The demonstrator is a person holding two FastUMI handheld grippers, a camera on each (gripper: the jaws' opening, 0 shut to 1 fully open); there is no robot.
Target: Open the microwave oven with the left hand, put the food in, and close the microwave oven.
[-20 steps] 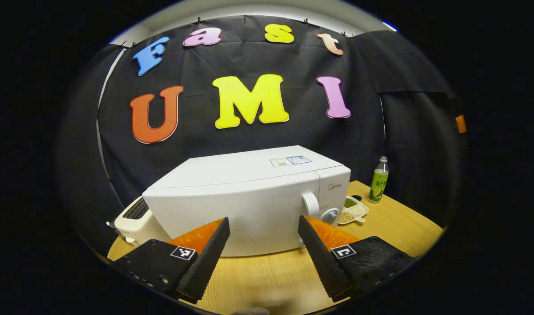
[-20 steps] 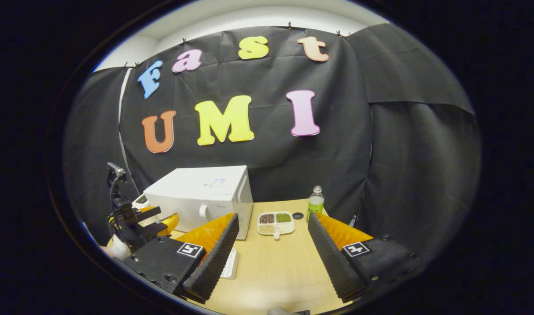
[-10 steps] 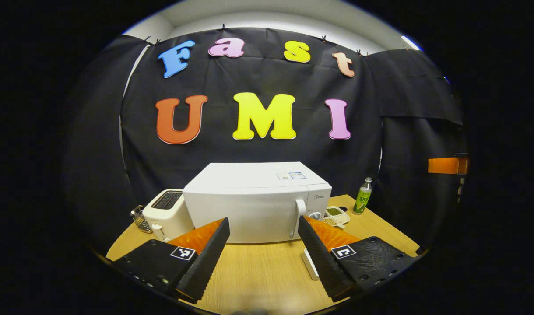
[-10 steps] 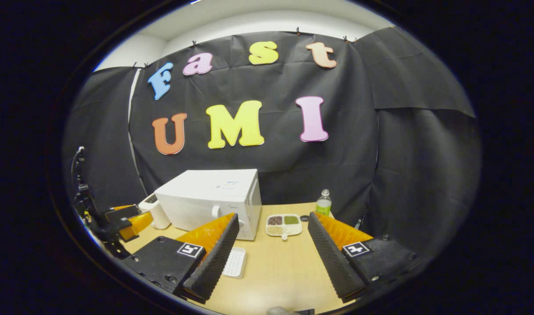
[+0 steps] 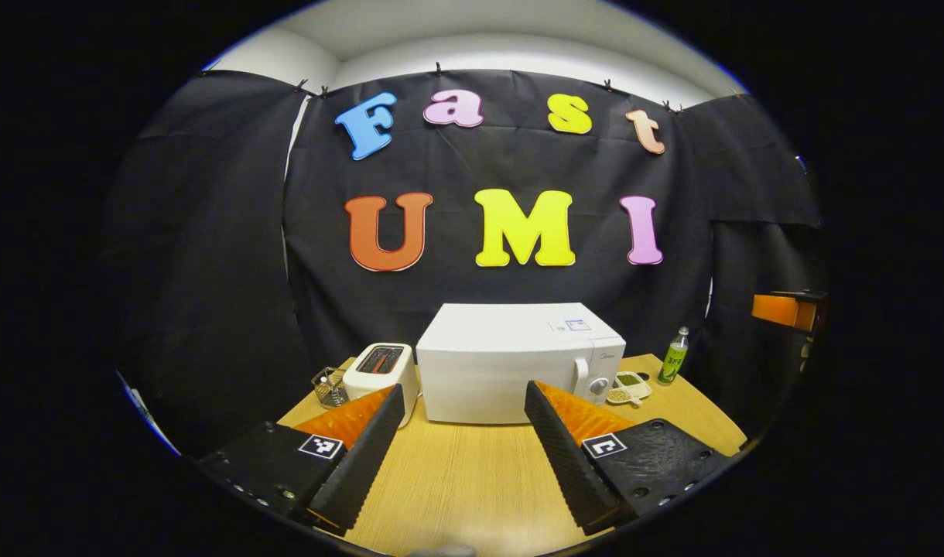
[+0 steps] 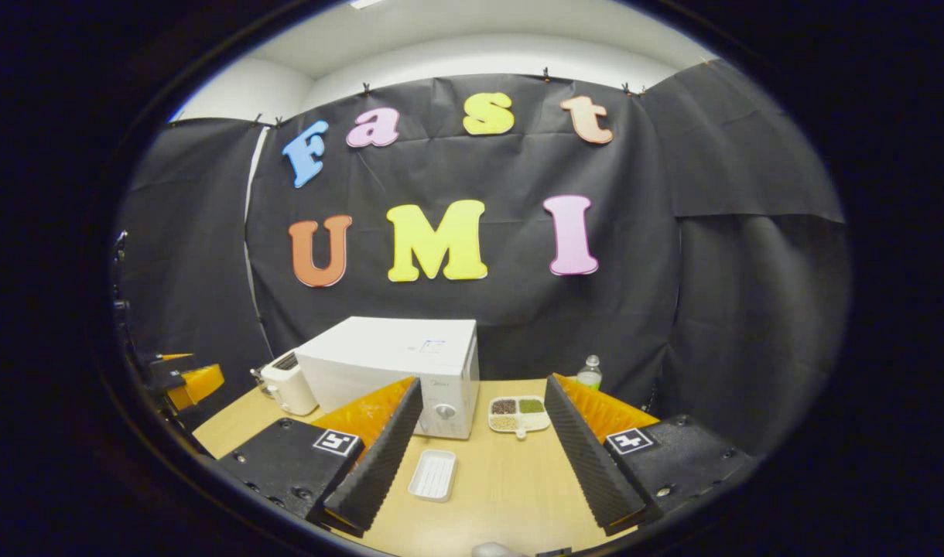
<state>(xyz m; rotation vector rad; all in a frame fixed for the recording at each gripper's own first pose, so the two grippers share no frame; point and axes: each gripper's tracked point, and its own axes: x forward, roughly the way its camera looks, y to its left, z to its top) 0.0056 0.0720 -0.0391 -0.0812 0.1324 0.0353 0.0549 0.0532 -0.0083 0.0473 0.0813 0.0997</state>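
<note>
On the wooden table [image 5: 472, 480]: one boxy white microwave [image 5: 511, 363], door shut, at the back; one ribbed white tray [image 6: 433, 474] in front; one divided dish of grains [image 6: 518, 414]; one toaster [image 5: 379, 371]; one bottle [image 5: 675, 354], half hidden. Left gripper [image 5: 464, 452] and right gripper [image 6: 480, 456] jaws wide, holding nothing.

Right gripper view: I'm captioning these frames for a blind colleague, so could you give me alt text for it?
A closed white microwave stands on a wooden table, seen between the open fingers of the right gripper. Beside it are a white toaster, a divided dish of grains, a green bottle and an empty white tray.
</note>
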